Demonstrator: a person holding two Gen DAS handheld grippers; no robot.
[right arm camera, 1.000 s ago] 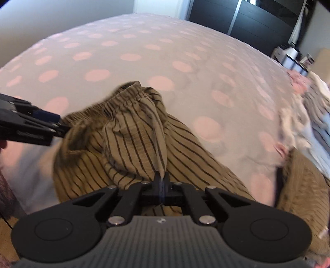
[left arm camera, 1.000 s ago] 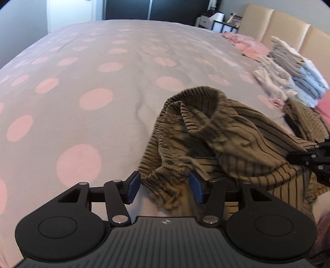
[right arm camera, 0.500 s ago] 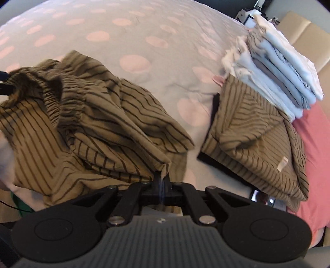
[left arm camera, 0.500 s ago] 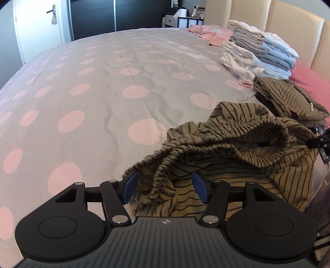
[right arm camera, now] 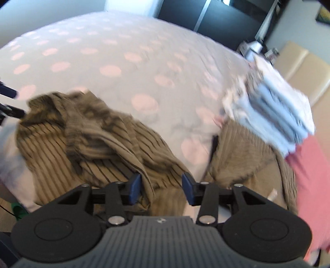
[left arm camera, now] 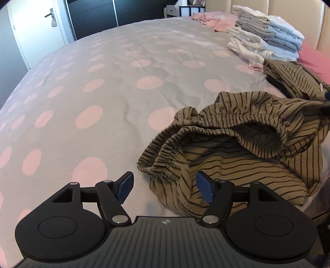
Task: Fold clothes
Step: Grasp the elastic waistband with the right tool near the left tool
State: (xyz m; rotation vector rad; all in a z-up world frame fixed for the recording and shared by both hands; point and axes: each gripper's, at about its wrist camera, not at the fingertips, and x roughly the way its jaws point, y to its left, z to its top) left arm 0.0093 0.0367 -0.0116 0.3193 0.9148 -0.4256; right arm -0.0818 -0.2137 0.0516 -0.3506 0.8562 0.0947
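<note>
A: How is the left gripper (left arm camera: 165, 186) seen?

B: Its two blue-padded fingers (left arm camera: 124, 186) are spread wide apart, and nothing is clamped between them. The gathered waistband of the striped olive garment (left arm camera: 237, 148) is seen lying in the gap, with the right pad resting against the cloth.

A: And the right gripper (right arm camera: 162, 189)?

B: It is likewise parted. A fold of the same garment (right arm camera: 99, 144) is draped across the space between its pads, just beside the left one, but no pinch is shown. That view is blurred, so finer contact cannot be judged.

A: Where is the garment placed?

B: It is heaped in a crumpled mound at the near edge of the bed, on the grey cover with pink dots (left arm camera: 103, 92), to the right in the left wrist view. Its elastic waistband is turned up and open toward the camera. In the right wrist view it is spread from the near left toward the centre, and the tips of the other gripper are seen at its far left edge.

A: What else is laid out there?

B: A second striped olive piece (left arm camera: 292, 82), folded flat, is set to the far right. A stack of folded white, grey and pale blue clothes (left arm camera: 266, 43) is piled just behind it, touching it in the right wrist view. Pink clothing (left arm camera: 214, 18) is left farther back, and a beige padded headboard (left arm camera: 288, 12) is seen behind the stack.
</note>
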